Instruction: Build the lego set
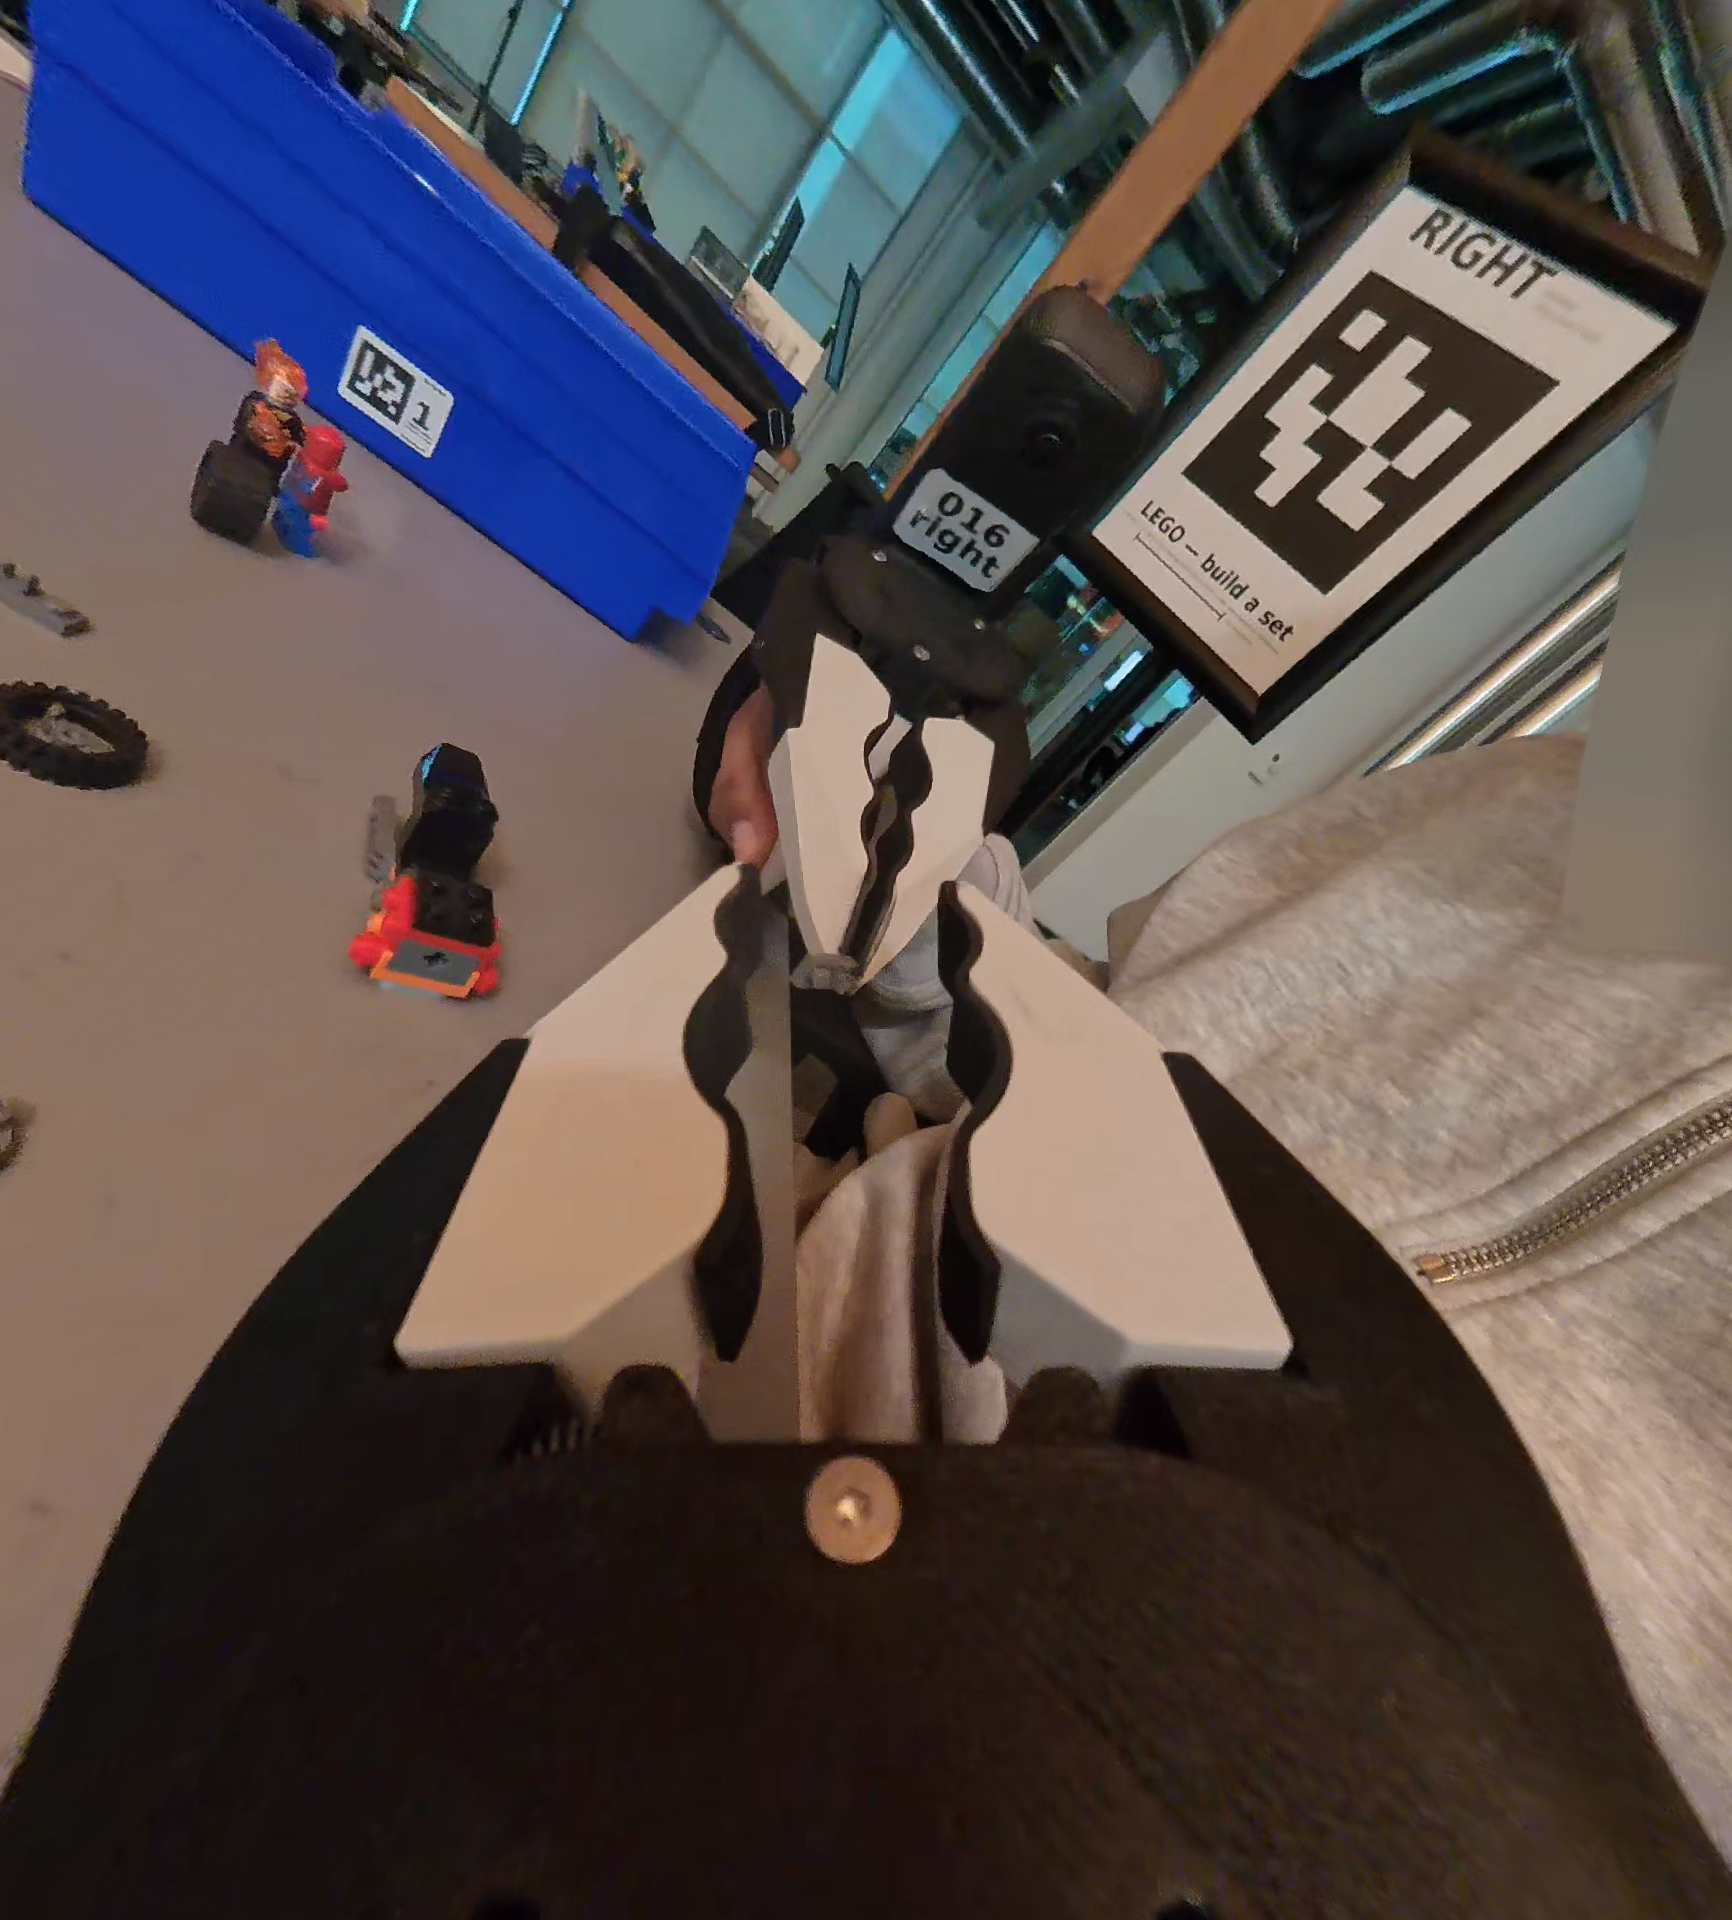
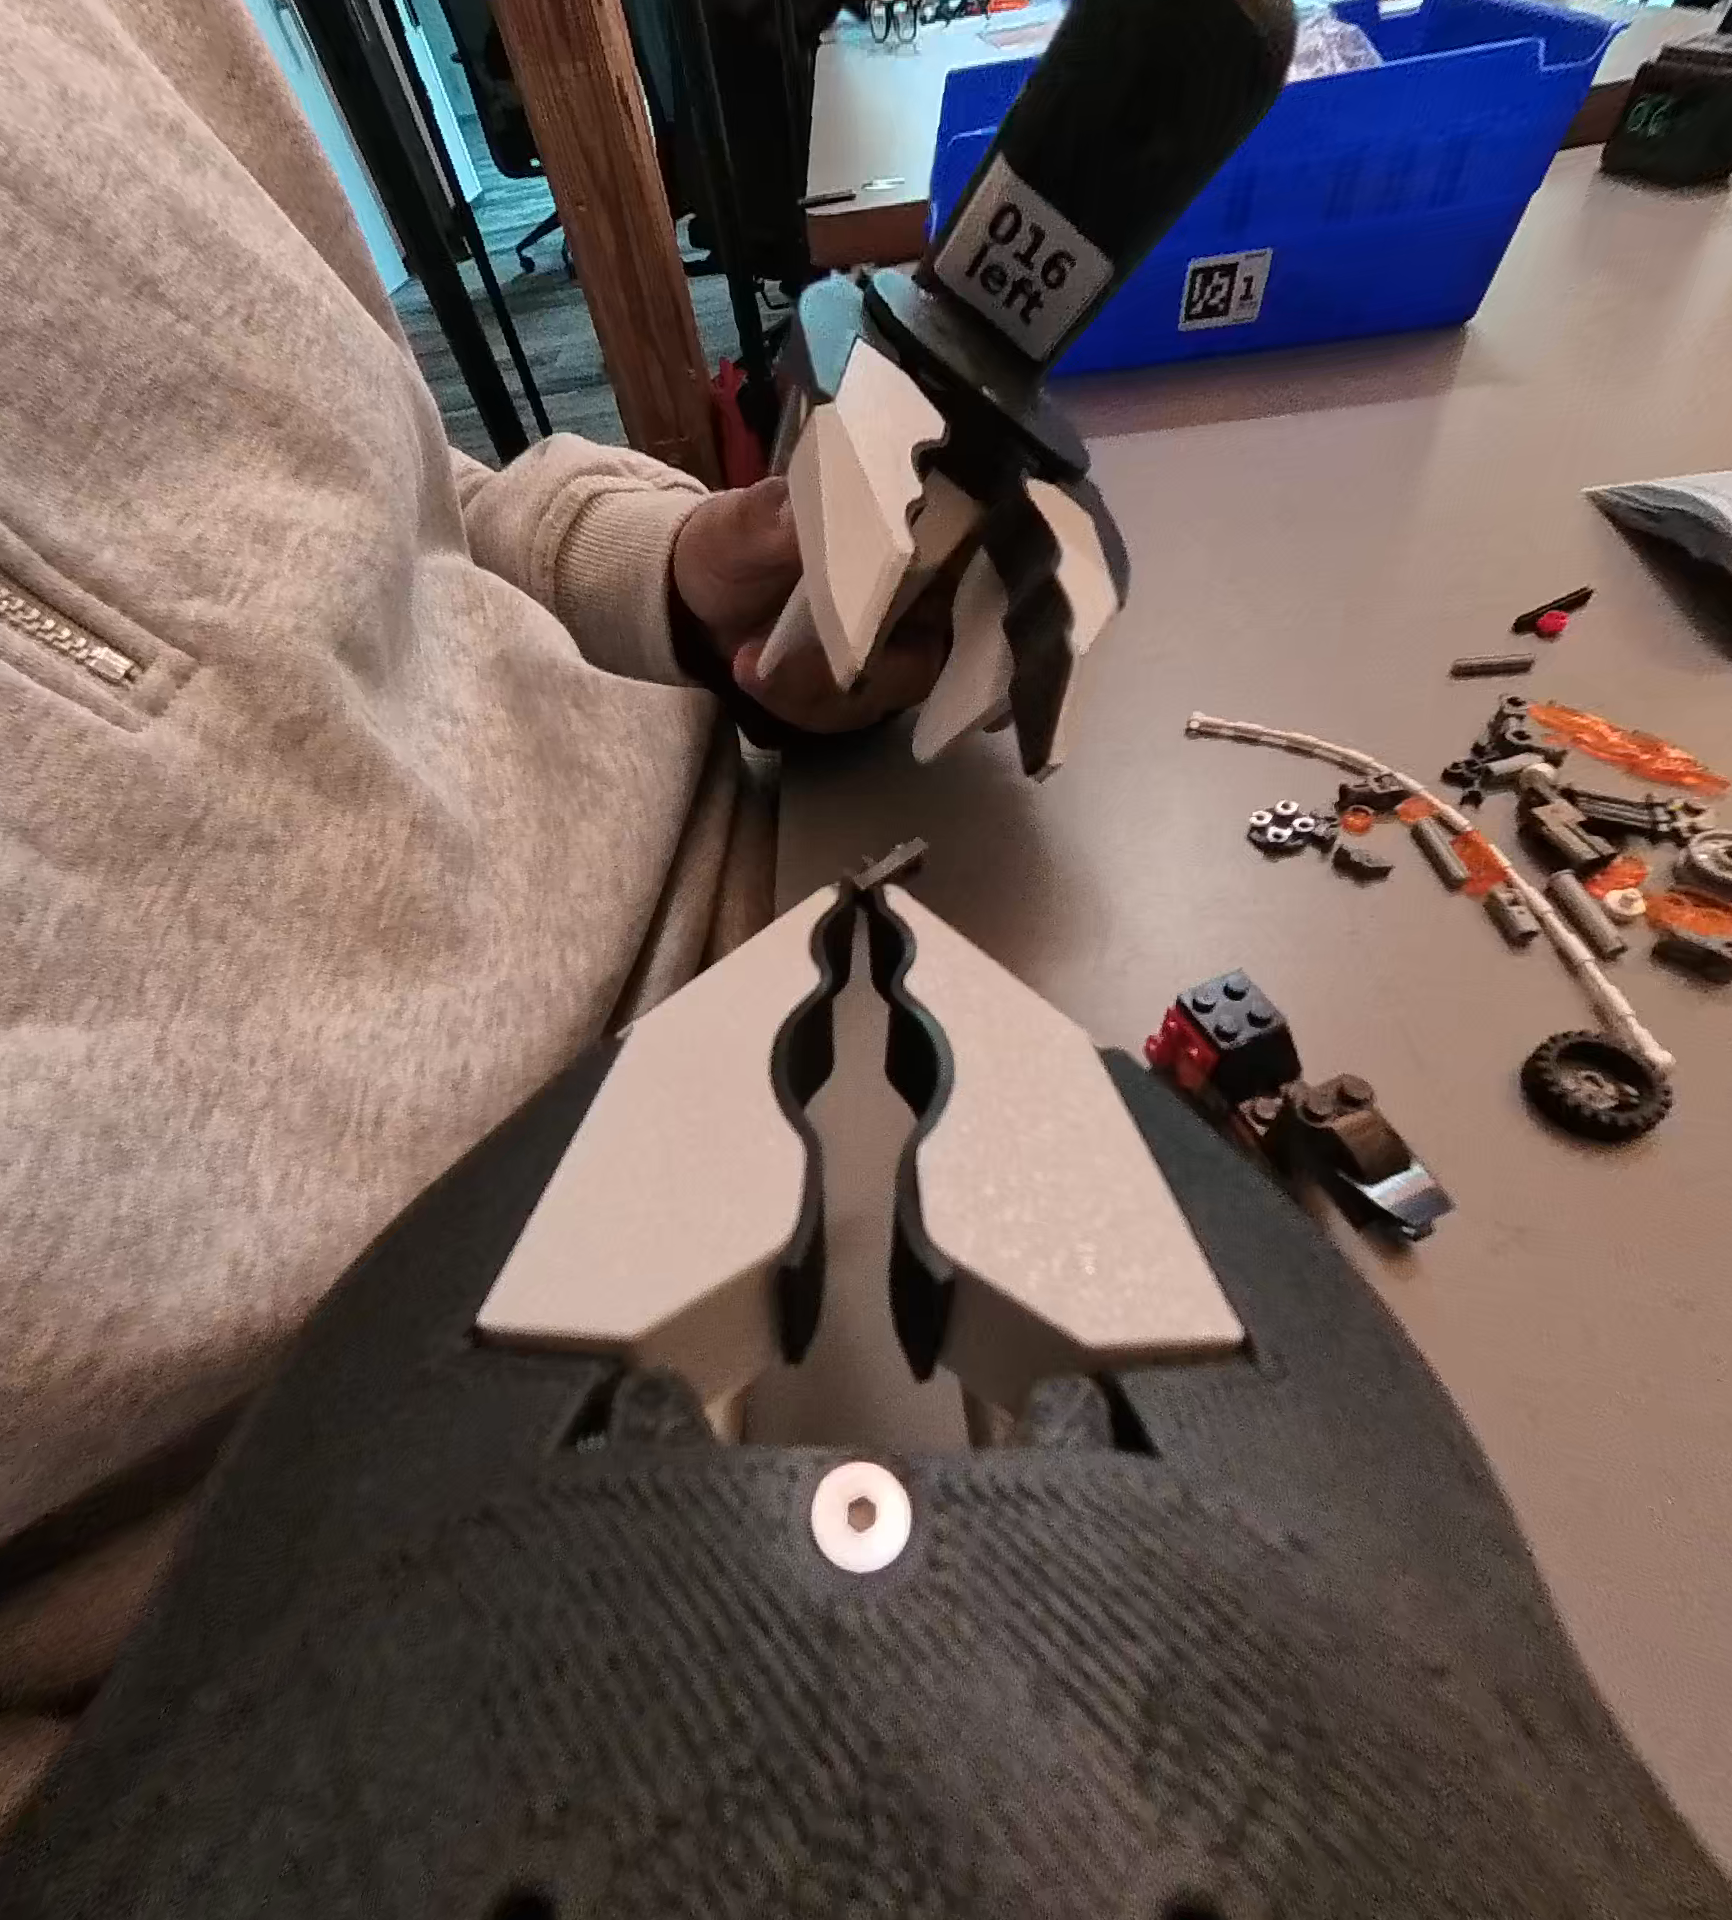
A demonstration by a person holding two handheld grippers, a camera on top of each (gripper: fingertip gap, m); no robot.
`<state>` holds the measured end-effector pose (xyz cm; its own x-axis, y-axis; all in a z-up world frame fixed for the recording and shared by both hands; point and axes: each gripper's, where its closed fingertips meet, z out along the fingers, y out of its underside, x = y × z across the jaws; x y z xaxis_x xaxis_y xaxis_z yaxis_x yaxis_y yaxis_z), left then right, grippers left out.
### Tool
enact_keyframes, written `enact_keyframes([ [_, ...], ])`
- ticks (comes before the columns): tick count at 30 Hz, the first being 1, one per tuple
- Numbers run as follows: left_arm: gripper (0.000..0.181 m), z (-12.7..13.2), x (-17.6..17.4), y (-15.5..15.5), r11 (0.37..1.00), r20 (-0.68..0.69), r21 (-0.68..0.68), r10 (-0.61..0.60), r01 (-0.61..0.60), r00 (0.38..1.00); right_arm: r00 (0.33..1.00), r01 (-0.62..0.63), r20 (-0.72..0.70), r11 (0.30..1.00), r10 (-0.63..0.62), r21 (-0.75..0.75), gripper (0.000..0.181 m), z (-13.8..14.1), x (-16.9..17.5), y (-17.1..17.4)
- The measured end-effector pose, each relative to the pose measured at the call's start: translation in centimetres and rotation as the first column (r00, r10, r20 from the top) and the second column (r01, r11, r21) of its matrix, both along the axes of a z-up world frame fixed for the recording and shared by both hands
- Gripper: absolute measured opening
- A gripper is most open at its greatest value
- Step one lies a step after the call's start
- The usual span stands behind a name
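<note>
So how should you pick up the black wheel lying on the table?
The black wheel lies flat, with a long grey rod reaching its far edge. Probably come from above and pinch across the knobby rim on the near side, away from the rod. The open left gripper looks free to do it.

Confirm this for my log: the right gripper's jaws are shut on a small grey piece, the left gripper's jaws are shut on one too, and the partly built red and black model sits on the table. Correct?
One detail is off. The left gripper is open and holds nothing, as the left wrist view shows. The right gripper does pinch the small grey piece, and the red and black model sits on the table.
</note>
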<state>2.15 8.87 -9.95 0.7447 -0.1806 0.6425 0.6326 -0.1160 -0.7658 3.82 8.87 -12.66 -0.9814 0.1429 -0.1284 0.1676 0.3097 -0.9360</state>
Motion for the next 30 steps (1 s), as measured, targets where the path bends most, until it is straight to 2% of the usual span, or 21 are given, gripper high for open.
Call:
enact_keyframes([
  [7, 0.033, 0.3, -0.5, -0.4, 0.999, 0.033, 0.034, 0.017, -0.018, 0.999, 0.996, 0.041, -0.068, 0.989, -0.051, -0.145, 0.0, 2.3, -0.8, -0.6],
  [24, 0.02, 0.5, 1.7, -0.2, 0.993, 0.005, 0.039, -0.109, 0.109, 0.994, 0.999, -0.002, -0.053, 0.991, -0.006, -0.135, 0.0, 2.1, 0.0, -1.4],
  [30, 0.015, 0.6, 1.7, -0.3, 0.992, 0.009, 0.051, -0.114, 0.113, 0.993, 0.999, 0.002, -0.05, 0.987, -0.01, -0.16, 0.0, 2.4, -0.1, -1.3],
])
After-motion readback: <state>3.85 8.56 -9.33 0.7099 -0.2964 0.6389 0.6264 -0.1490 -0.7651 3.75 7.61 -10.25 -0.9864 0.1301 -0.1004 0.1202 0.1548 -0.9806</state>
